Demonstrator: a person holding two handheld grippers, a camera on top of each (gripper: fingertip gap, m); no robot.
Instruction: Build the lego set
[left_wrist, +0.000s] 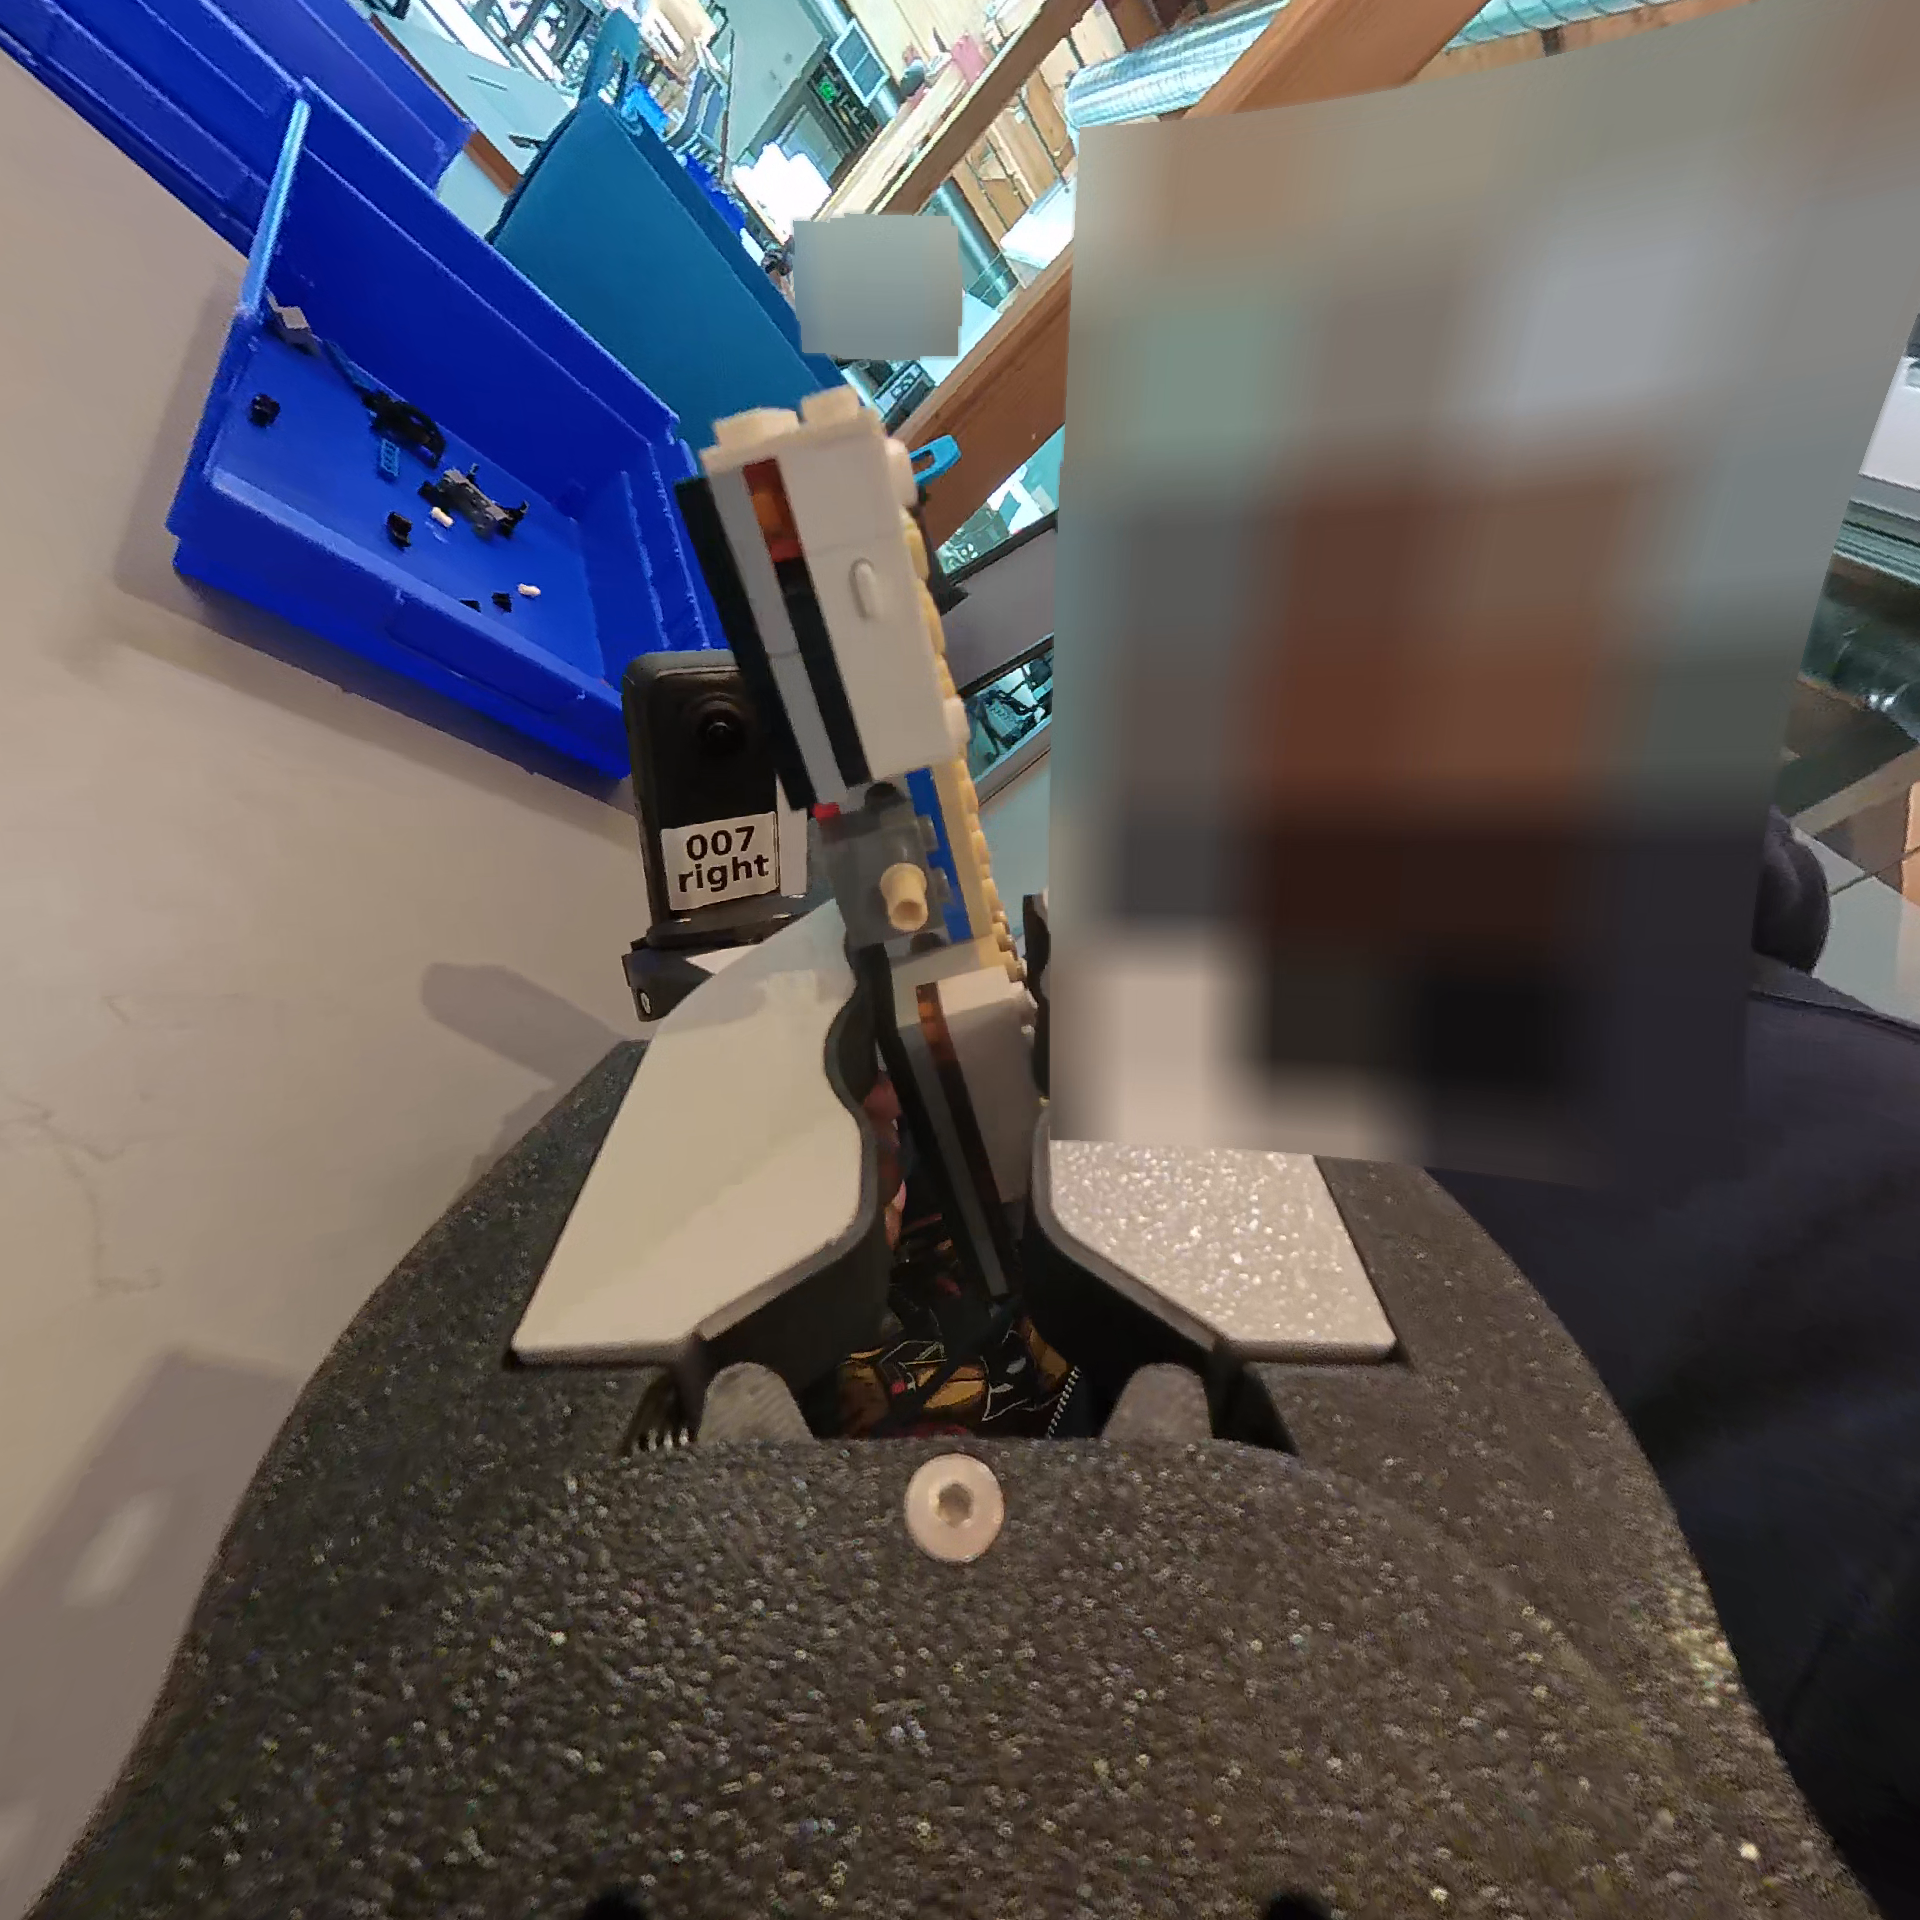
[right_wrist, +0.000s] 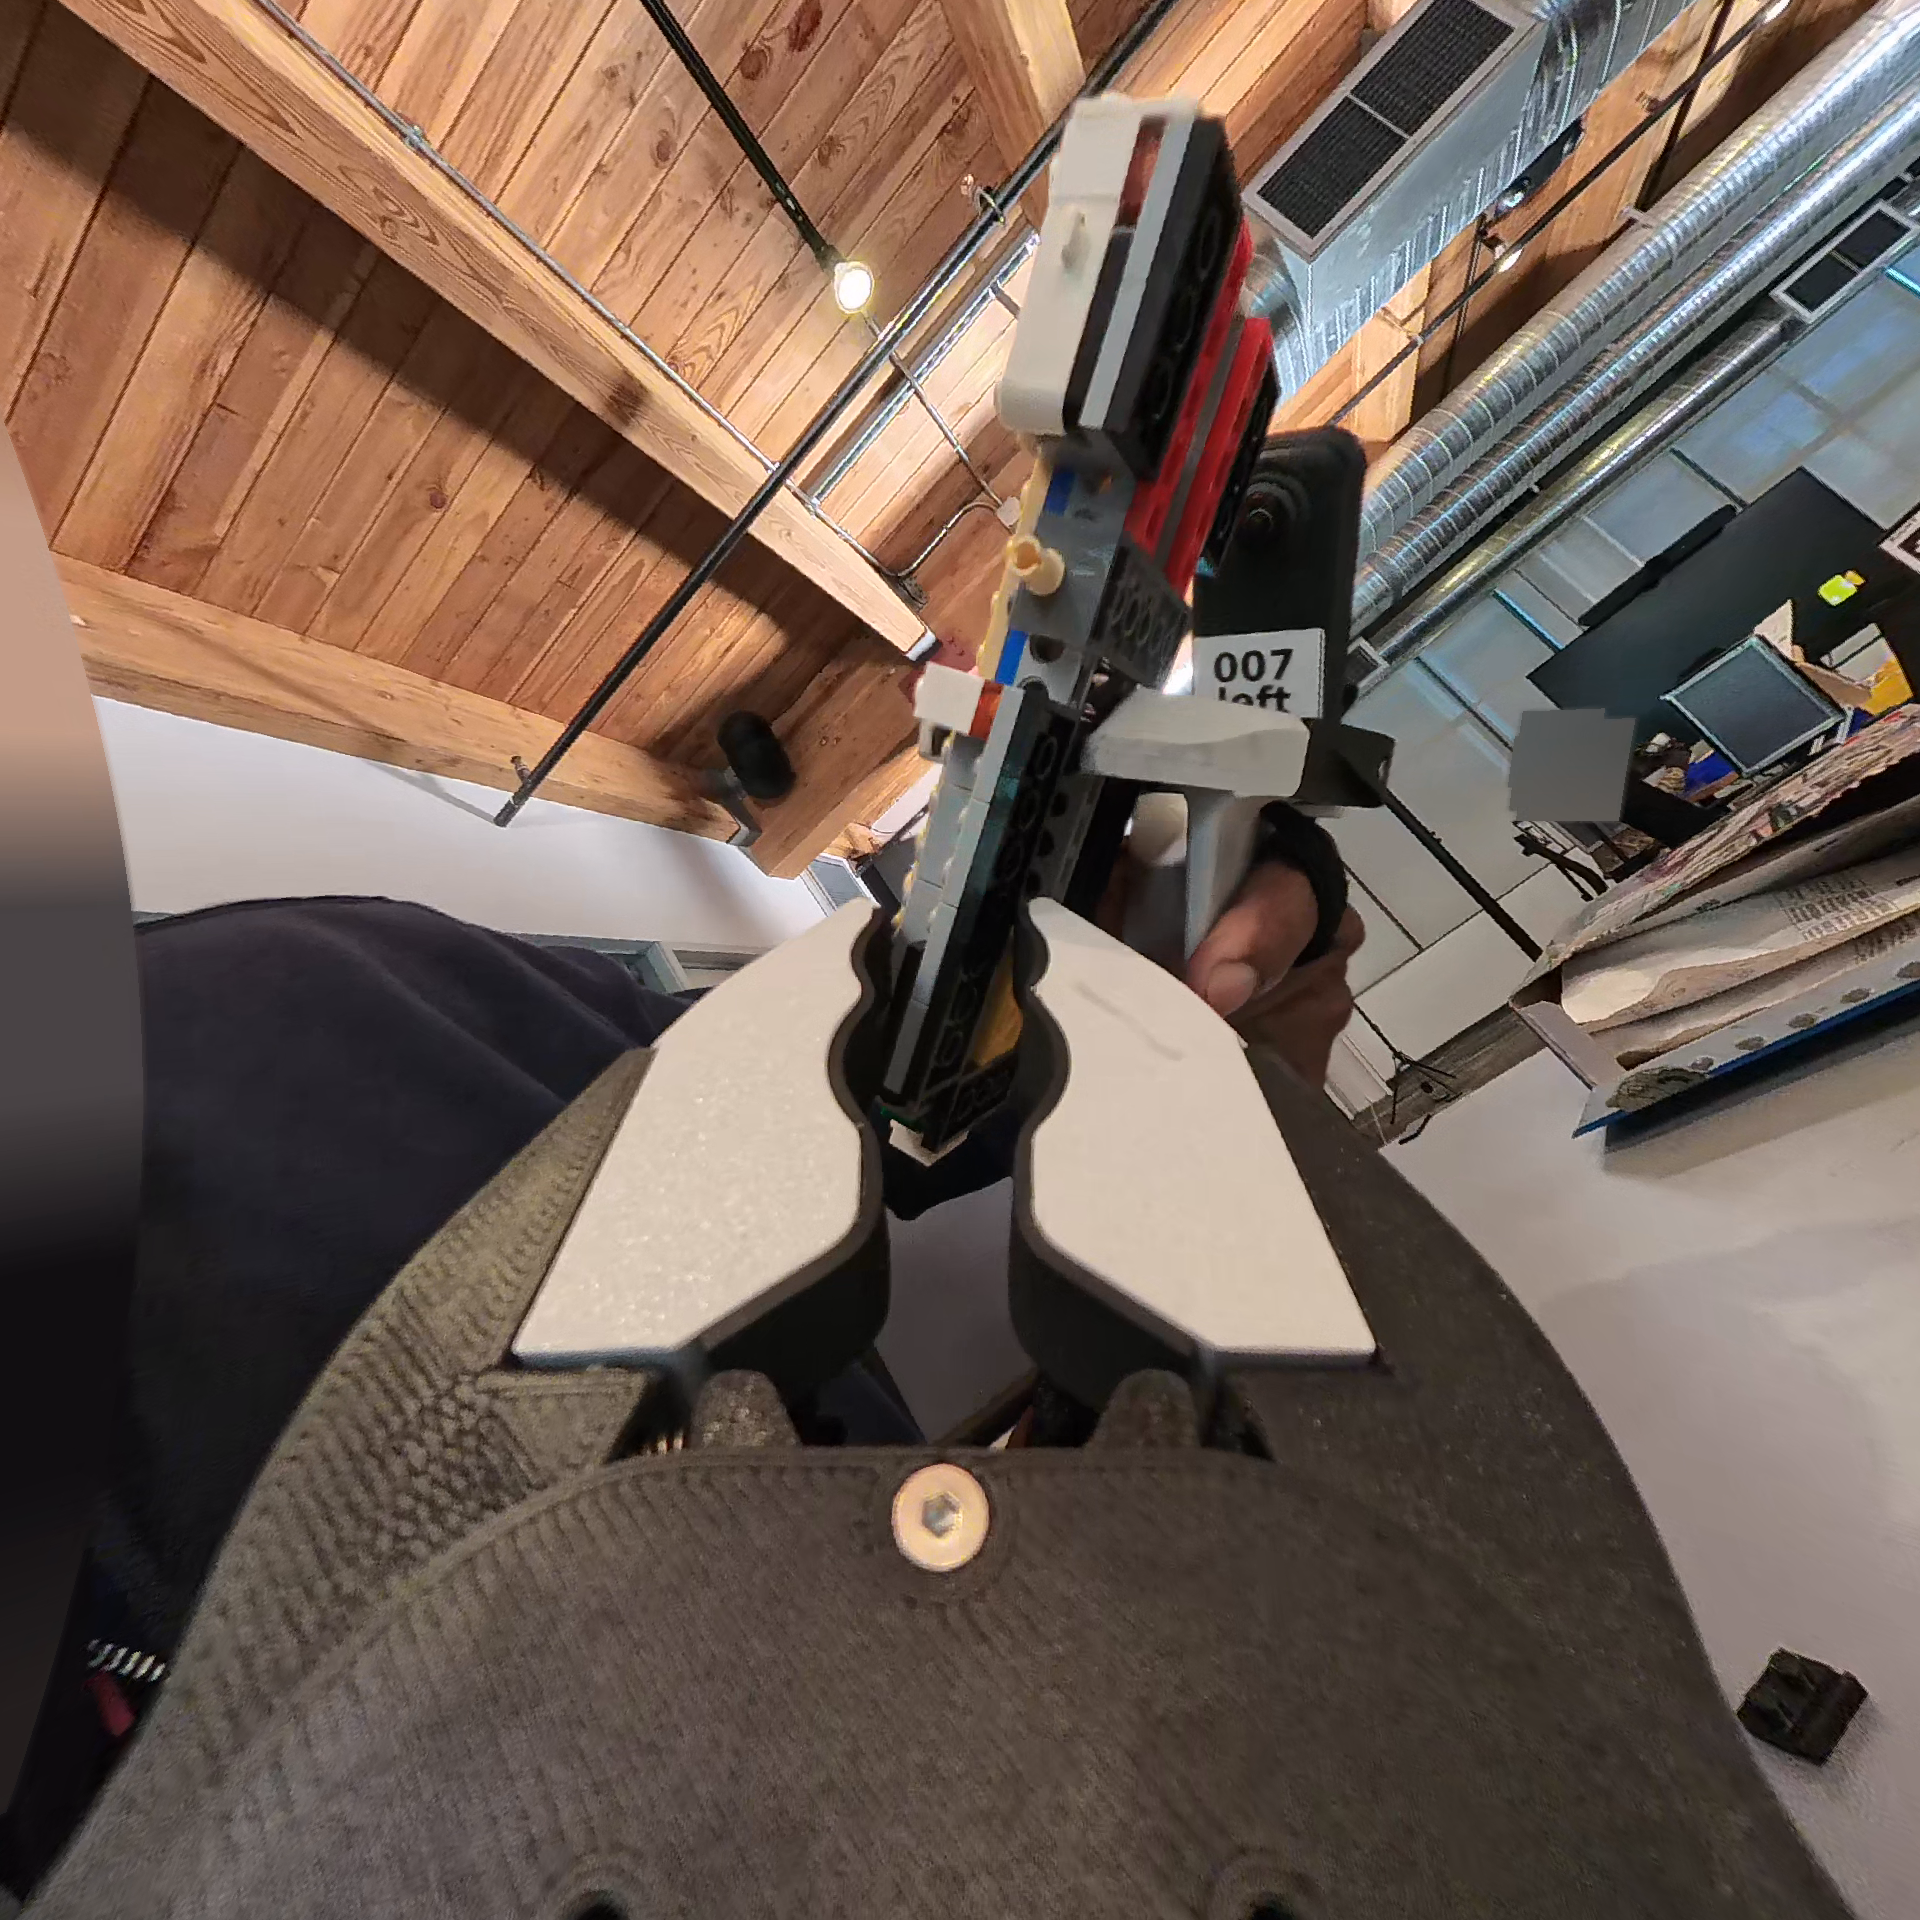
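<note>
Brick model (right_wrist: 1049, 727) was pinched at its lower end by right tool (right_wrist: 951, 997) and mid-length by left tool (left_wrist: 940, 1039), apparently steadied from both ends, above the desk (left_wrist: 260, 935); blue tray (left_wrist: 416, 499) well off.

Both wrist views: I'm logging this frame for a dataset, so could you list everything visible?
Brick model: one, white, black, grey, tan, blue and red; held up between both grippers.
Blue bin: one, on the white table, holding small black and white parts.
Black piece: one, on the table, lower right.
Cardboard box: one, right edge.
Wooden ceiling: overhead.
Left gripper: fingers closed on the model.
Right gripper: fingers closed on its other end.
</note>
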